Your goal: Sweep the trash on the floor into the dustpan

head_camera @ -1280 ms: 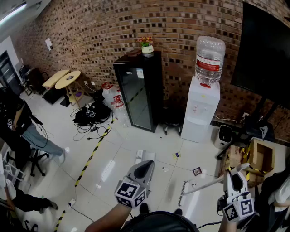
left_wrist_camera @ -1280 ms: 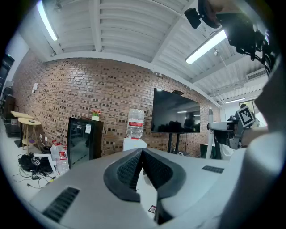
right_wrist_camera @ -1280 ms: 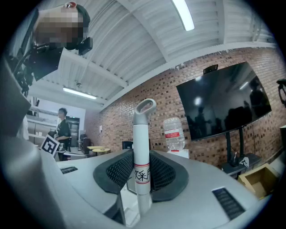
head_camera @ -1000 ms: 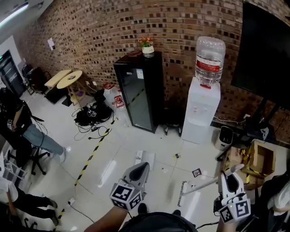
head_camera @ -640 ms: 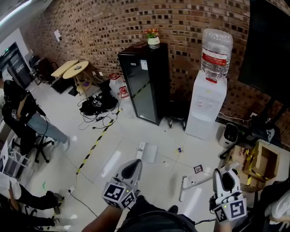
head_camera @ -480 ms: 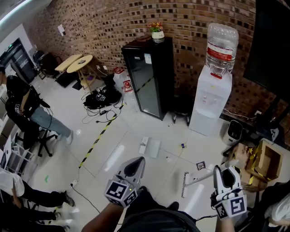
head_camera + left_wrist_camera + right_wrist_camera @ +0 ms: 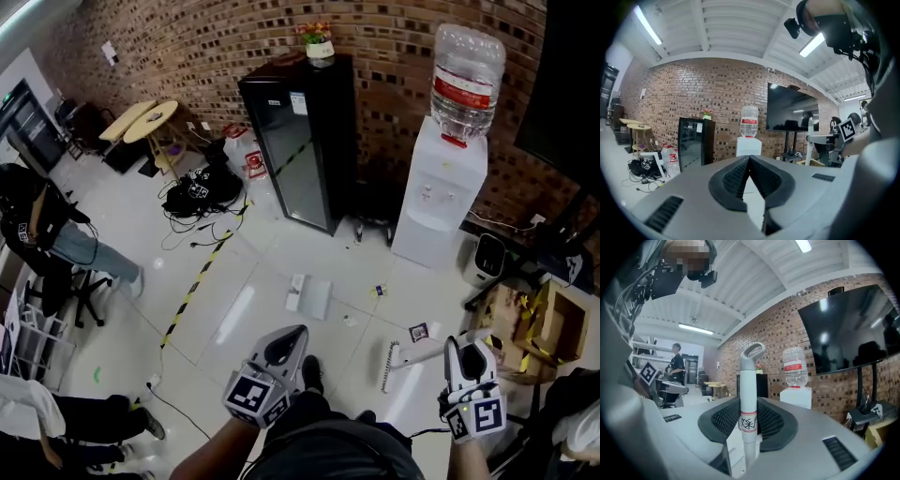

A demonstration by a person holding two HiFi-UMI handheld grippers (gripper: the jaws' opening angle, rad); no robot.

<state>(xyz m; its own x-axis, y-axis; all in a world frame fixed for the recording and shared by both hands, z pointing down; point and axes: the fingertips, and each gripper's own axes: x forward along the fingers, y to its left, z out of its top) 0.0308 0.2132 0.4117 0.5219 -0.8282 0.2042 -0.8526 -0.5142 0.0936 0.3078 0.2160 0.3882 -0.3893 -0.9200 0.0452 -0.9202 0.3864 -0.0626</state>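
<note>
Head view has the left gripper (image 7: 286, 339) low in the middle, jaws pressed together on nothing; its own view confirms the pads meet at the tip (image 7: 749, 158). Ahead of it on the floor lies a flat white piece that I take for the dustpan (image 7: 317, 300), though it is too small to be sure. Trash is scattered to its right: one scrap (image 7: 349, 321) just beside it, a second (image 7: 378, 292) farther on, and a third (image 7: 418, 331) near the broom head (image 7: 387, 354). The right gripper (image 7: 472, 352) is clamped on the white broom handle (image 7: 749, 394), which stands upright between its jaws.

The sweep looks not yet begun. To do it well, I would set the bristles down beyond the right-hand scrap and draw short strokes leftward to the pan, gathering each scrap in turn. The free left gripper could steady the pan so it does not slide.

Around the edge: a seated person (image 7: 42, 234) far left, a cable tangle (image 7: 199, 197), striped floor tape (image 7: 195, 292), a black fridge (image 7: 300, 141), a water dispenser (image 7: 441, 192) and a cardboard box (image 7: 553, 328). The box crowds the right arm; the rest stand well apart.
</note>
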